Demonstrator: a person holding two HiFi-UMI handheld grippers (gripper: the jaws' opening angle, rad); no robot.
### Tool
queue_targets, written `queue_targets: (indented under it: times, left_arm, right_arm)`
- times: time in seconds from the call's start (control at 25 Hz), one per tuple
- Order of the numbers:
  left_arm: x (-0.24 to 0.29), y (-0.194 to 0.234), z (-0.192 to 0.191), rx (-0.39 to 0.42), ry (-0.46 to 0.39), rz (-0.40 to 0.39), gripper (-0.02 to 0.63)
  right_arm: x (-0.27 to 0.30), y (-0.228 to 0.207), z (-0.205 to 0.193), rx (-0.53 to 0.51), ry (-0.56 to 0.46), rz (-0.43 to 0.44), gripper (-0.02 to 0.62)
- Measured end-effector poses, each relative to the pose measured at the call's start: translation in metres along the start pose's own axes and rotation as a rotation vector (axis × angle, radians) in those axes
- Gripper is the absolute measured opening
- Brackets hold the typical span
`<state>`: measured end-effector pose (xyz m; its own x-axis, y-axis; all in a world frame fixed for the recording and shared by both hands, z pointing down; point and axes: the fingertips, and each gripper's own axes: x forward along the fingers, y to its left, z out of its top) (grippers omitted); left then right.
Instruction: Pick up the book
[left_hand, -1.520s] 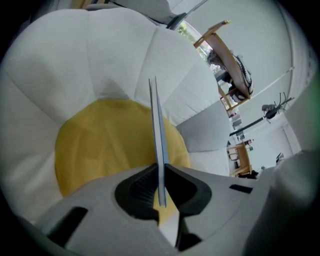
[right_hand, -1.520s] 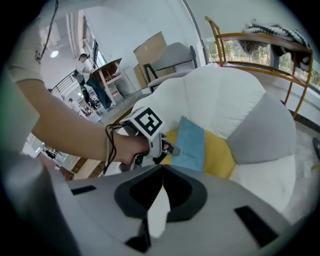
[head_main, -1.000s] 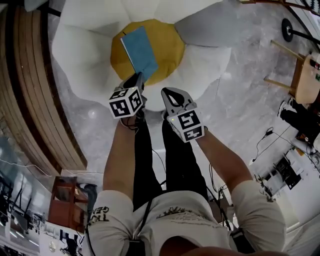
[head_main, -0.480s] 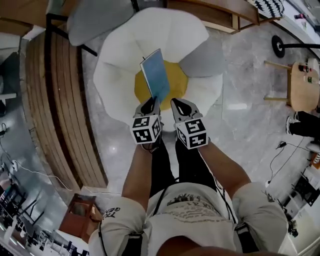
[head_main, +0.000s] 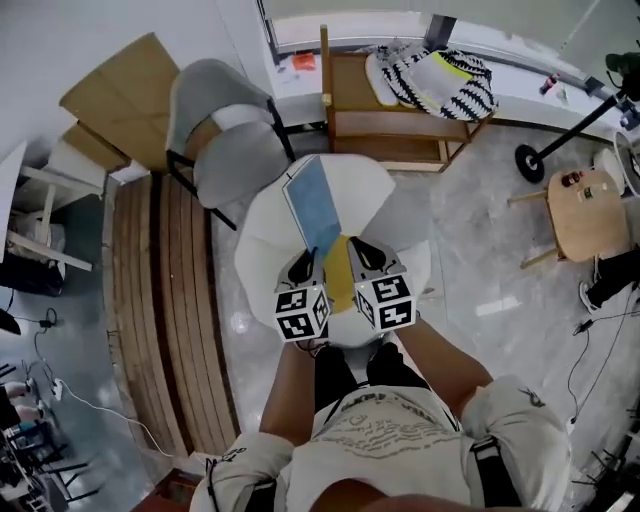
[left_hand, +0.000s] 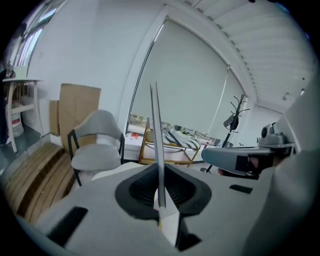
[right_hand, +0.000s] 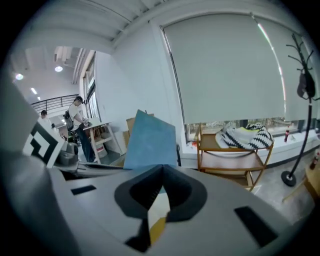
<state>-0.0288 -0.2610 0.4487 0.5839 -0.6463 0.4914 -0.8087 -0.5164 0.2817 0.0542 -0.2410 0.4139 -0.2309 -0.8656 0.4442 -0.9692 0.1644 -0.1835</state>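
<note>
Bright even daylight, fisheye-warped edges

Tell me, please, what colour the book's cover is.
The book is blue, clearest in the right gripper view.

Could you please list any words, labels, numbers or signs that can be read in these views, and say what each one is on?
No text here can be read.
Shirt: a chest print, too blurred to read.
Marker cubes: black-and-white square patterns only, no letters or numbers.
Book: plain blue cover, no print visible.
</note>
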Motion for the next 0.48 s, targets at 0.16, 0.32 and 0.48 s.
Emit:
queue_targets:
  times: [0.16,0.32,0.48]
  left_arm:
    - [-0.024,-0.018,0.061,0.056,-0.099,0.011,0.051]
    - [-0.052,-0.031,0.107,0.095,-0.184,0.038,0.051]
    - [-0.082,-0.037,0.153,0.157,-0.291,0.081,0.051]
  right_arm:
    - [-0.025,0.006,0.054,-0.012,-0.098,-0.014,0.026]
    - [-0.05,0.007,0.095,-0.017,-0.172,-0.024,0.026]
    - [-0.073,0.005,0.139,-0.04,-0.268,-0.043,0.026]
